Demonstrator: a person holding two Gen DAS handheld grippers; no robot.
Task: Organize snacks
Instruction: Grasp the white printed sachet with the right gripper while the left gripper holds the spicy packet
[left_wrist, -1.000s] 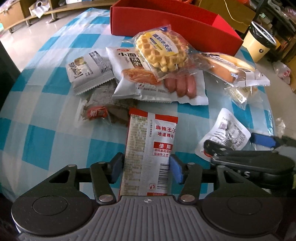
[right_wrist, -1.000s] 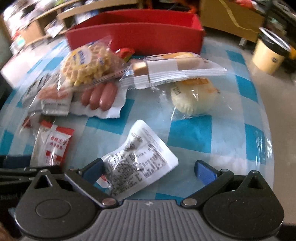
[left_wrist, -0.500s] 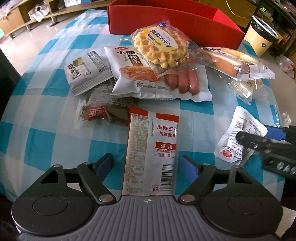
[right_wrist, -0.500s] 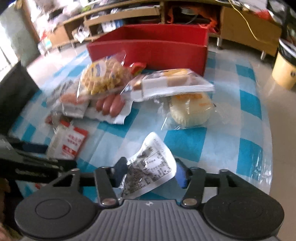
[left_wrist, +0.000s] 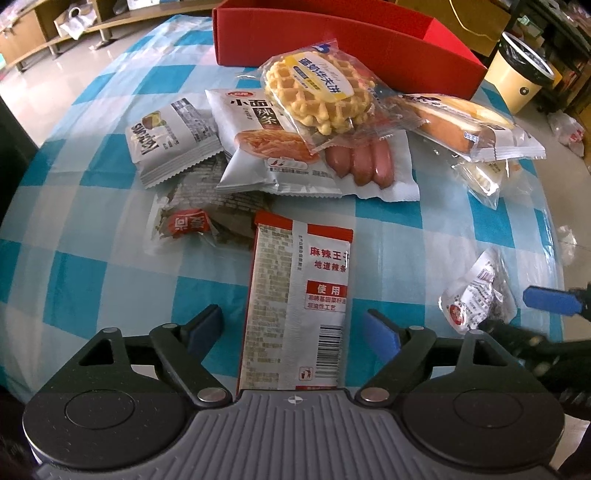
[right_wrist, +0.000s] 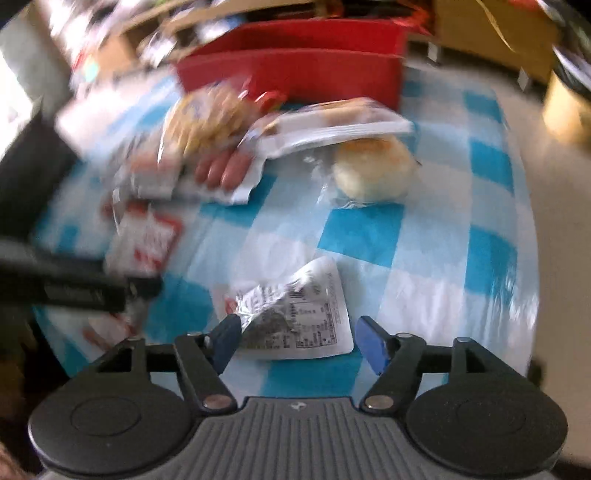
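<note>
Snacks lie scattered on one blue-checked tablecloth (left_wrist: 92, 266) in the left wrist view: one waffle packet (left_wrist: 317, 92) atop one sausage pack (left_wrist: 369, 166) and one white noodle-snack bag (left_wrist: 258, 147), one grey packet (left_wrist: 170, 140), one dark clear-wrapped packet (left_wrist: 192, 225) partly covered by them, one bread roll in wrap (left_wrist: 465, 125), and one smaller bun (left_wrist: 484, 177) half hidden beneath it. One red box (left_wrist: 332, 33) stands behind, cut off by the top edge. The left gripper (left_wrist: 293, 328) has just been opening; its two blue pads stand wide on either side of one red-and-white spicy strip packet (left_wrist: 299, 302) without pressing it. The packet's near end is hidden under the gripper body. At the right, one small white sachet (left_wrist: 472, 299) sits by the right gripper's blue pad.

From the right wrist the picture is blurred, and labels cannot be read. The right gripper (right_wrist: 295, 341) has just been opening; the sachet (right_wrist: 295, 317) lies between its pads, the left pad touching its crumpled edge, the right pad just clear.
</note>
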